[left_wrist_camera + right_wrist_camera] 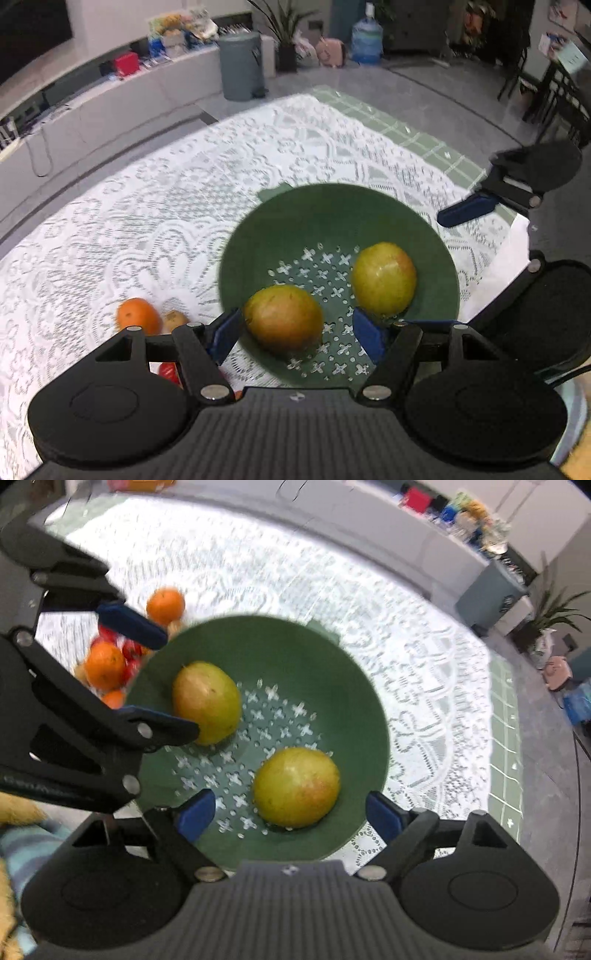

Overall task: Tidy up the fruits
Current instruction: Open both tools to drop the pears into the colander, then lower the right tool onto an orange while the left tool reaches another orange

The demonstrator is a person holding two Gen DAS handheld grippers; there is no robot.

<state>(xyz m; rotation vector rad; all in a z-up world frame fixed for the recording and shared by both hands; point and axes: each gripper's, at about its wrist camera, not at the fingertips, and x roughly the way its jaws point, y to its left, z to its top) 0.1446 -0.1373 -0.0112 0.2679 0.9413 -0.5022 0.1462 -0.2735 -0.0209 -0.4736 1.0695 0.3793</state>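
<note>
White lace tablecloth (166, 192); grey bin (240, 66) — water jug (366, 41), potted plant (284, 33)

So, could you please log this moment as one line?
left tool: open, empty | right tool: open, empty | green colander: two mangoes inside | oranges: outside on lace cloth

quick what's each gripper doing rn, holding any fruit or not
Left hand-held gripper: open, holding nothing, above a yellow-green fruit in the green bowl.
Right hand-held gripper: open, holding nothing, above the other fruit.
</note>
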